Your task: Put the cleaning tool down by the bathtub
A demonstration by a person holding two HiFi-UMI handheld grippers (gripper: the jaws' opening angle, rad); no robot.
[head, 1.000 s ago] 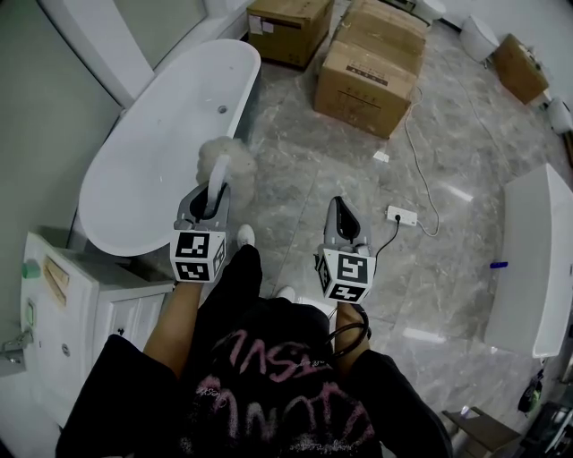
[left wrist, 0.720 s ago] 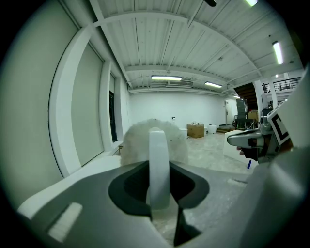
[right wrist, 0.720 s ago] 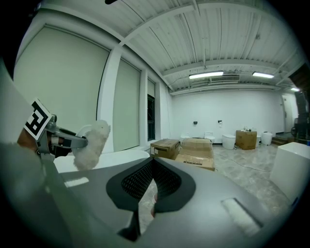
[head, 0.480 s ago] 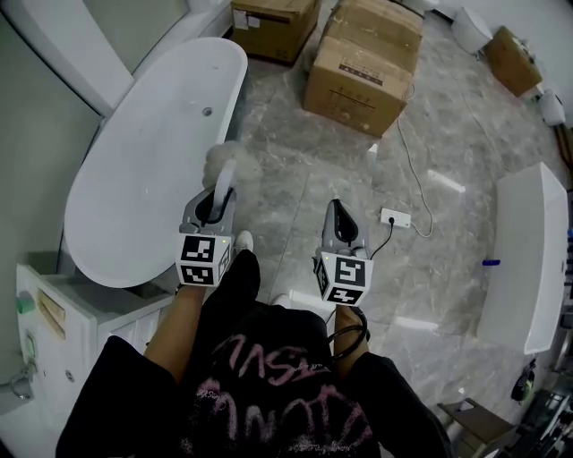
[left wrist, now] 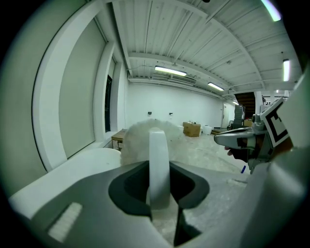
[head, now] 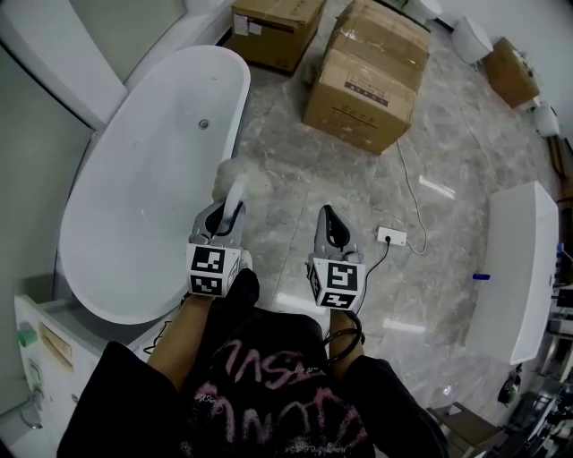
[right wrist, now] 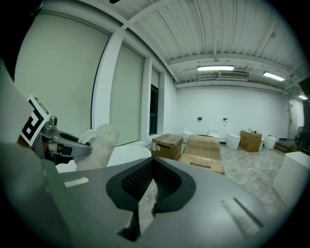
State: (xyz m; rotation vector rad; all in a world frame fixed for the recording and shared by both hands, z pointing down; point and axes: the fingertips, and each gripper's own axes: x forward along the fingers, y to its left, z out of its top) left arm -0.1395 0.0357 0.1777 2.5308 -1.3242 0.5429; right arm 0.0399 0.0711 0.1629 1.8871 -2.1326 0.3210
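Beside bathtub point(head: 134, 197), left tongs point(left wrist: 160, 191) gripping cleaning tool point(head: 236, 176), right tongs point(right wrist: 147, 193) closed

No text could be read anywhere you looked. The big brown cardboard box point(head: 363, 76) on the floor carried a small pale label with dark print, too small to make out. The second brown cardboard box point(head: 273, 27), farther off, had a white sticker at one corner, its print also illegible. Your black shirt point(head: 269, 394) bore large pink lettering, seen upside down and creased; no word came out clean. The cubes on your left gripper point(head: 226, 210) and right gripper point(head: 328, 219) showed only black-and-white square marker patterns, no letters or digits. In the right gripper view the box labels were blurs.
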